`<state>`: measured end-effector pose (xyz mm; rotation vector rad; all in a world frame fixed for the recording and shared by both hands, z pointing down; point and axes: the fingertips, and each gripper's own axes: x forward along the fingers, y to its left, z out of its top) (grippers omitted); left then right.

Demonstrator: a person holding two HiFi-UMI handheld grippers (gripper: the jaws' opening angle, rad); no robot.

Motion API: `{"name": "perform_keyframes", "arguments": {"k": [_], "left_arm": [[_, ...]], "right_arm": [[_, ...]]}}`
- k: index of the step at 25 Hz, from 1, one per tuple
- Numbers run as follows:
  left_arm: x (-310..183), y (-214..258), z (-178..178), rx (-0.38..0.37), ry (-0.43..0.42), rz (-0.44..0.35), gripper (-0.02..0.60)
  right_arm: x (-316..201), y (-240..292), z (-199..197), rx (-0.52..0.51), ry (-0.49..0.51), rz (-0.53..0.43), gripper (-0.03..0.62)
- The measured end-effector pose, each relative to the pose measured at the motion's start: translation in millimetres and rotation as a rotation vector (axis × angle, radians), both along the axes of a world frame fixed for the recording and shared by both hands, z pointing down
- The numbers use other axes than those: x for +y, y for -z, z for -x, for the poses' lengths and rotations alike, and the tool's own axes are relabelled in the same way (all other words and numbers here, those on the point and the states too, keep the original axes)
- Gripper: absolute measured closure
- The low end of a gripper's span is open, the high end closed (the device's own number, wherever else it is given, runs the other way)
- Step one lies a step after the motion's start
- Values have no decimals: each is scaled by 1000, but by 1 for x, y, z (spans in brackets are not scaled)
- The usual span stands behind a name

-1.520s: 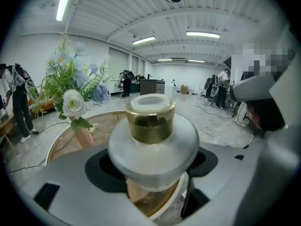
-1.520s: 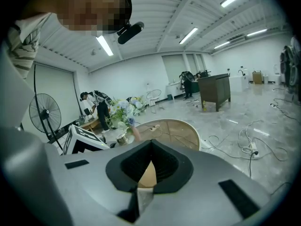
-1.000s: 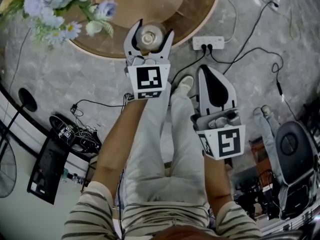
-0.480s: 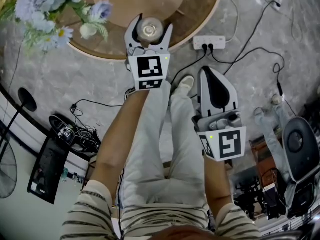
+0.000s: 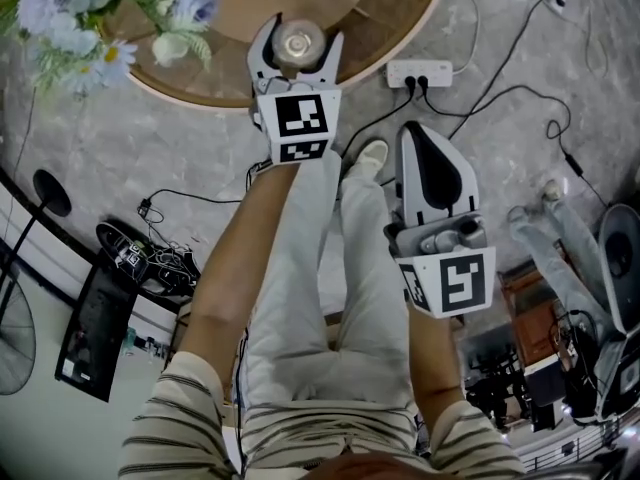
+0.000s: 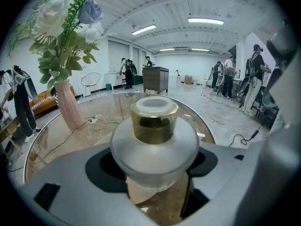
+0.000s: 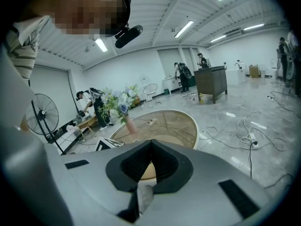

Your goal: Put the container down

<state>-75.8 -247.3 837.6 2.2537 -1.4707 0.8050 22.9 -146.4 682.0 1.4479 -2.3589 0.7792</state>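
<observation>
Plainly, the left gripper (image 5: pixel 301 32) has its jaws closed round the container (image 5: pixel 297 42), a frosted, round-bodied jar with a gold collar and a pale lid. In the left gripper view the container (image 6: pixel 155 142) sits upright between the two grey jaws, with their dark pads pressing on its belly from either side. From the head view it is over the near edge of the round table (image 5: pixel 385 13). Whether its base touches the glass top I cannot tell.

The right gripper (image 5: pixel 418 140) has its jaws pressed together with nothing between them. It is off the table, on the person's side of it, over the grey floor. In the right gripper view its dark pads (image 7: pixel 162 161) meet in one line and the table (image 7: pixel 176 126) lies beyond them.

On the table, towards its left side and well apart from the container, stands a pink vase (image 6: pixel 68 108) of pale blue and white flowers (image 5: pixel 95 18). A white cable (image 6: pixel 101 123) lies on the glass by the vase's foot. Beside the table's right rim, a white power strip (image 5: pixel 420 71) lies on the floor with black leads running from it. Beyond the table's far side, a dark cabinet (image 6: pixel 155 79) stands with people around it.
</observation>
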Motion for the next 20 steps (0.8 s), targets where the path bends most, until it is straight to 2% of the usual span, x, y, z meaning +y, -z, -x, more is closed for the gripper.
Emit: {"name": "perform_keyframes", "arguments": {"k": [11, 16, 20], "left_arm": [[8, 15, -2, 16, -14, -12, 236], [20, 39, 1, 5, -3, -20, 218], [21, 74, 8, 27, 32, -54, 243]], "right_arm": [[1, 15, -1, -9, 0, -4, 585], [3, 38, -8, 2, 4, -24, 585], [3, 61, -9, 3, 14, -58, 585]]}}
